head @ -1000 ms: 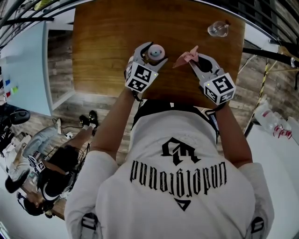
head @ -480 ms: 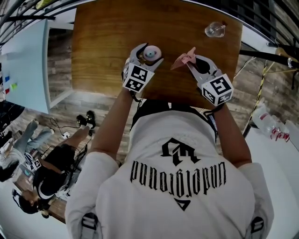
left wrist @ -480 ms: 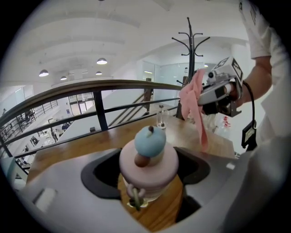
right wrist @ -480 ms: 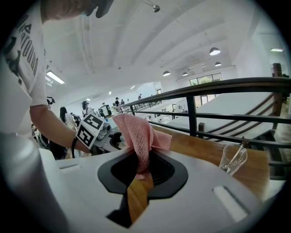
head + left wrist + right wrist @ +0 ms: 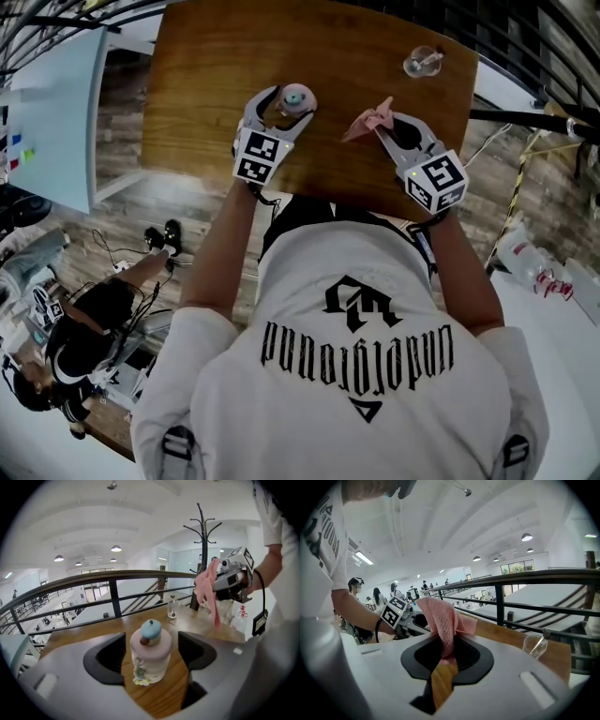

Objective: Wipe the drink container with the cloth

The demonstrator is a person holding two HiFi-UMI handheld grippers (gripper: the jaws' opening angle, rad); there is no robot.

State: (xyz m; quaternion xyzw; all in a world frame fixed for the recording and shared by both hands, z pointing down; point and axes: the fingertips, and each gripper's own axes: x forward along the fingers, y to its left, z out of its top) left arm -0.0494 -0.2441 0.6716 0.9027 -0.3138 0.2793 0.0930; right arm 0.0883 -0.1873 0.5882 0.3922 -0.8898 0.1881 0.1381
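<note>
Two tools are poised and, by my read, no wiping has begun: at eleven o'clock on the wooden table (image 5: 206, 66) the drink container (image 5: 151, 654) stands upright between the spread jaws of the left gripper (image 5: 286, 105), a gap showing on either side, so it's bracketed rather than gripped. Over at its three o'clock the right gripper (image 5: 446, 654) is clenched on the pink cloth (image 5: 442, 617), held up apart from the container, so the whole wipe is left to do.

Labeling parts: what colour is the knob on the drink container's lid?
Light blue; the knob tops the pale pink drink container. Clearest in the left gripper view.
</note>
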